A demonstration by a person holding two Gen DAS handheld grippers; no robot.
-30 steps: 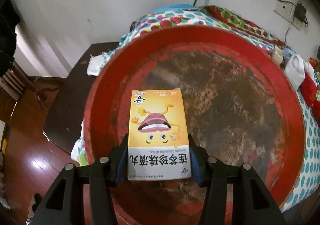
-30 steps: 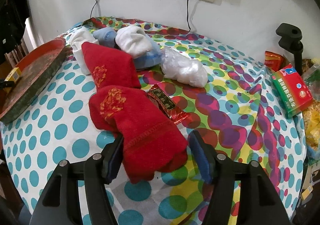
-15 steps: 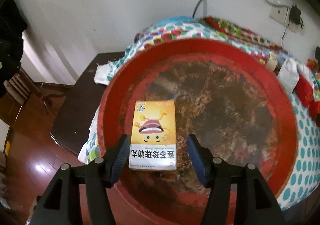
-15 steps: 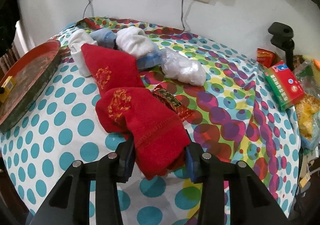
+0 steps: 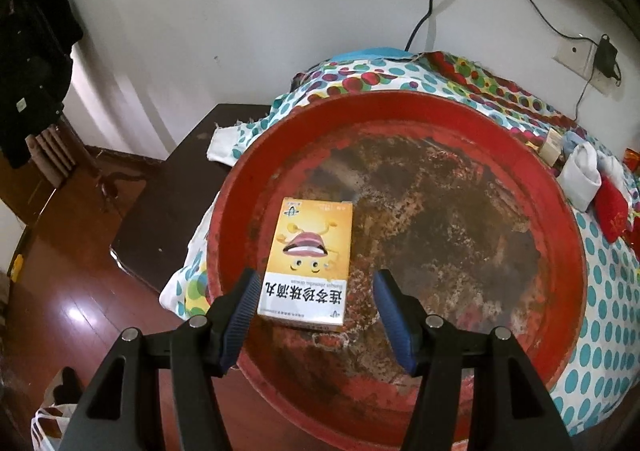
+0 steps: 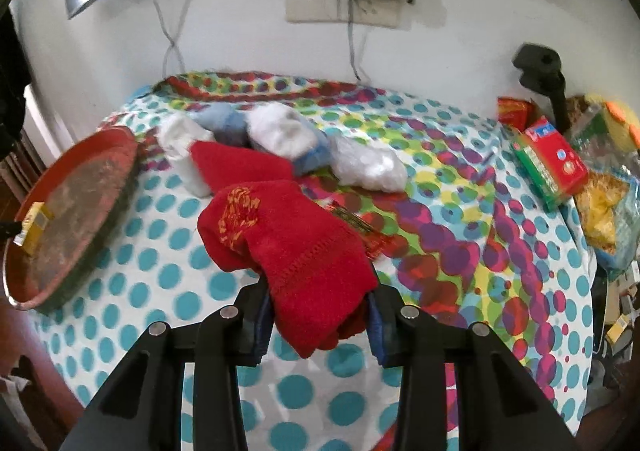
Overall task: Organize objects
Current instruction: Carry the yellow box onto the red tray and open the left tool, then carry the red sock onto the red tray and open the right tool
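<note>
Tablecloth (image 6: 168,263) with coloured dots covers the table, and most of the sorting looks undone. Tray (image 5: 560,251), red-rimmed and worn brown inside, sits at the table's edge and holds one item so far: the yellow box (image 5: 308,263), lying flat near its rim. Left gripper (image 5: 314,307) hangs above that box with jaws apart, neither pad touching it, so that placement reads as finished. Right gripper (image 6: 318,315) is clamped on a red sock (image 6: 296,247), part of which hangs clear of the cloth. A second red sock (image 6: 236,161), white and blue rolled socks (image 6: 280,129), a plastic bag (image 6: 366,167) and a red wrapper (image 6: 368,239) lie loose on the cloth, so much is left.
</note>
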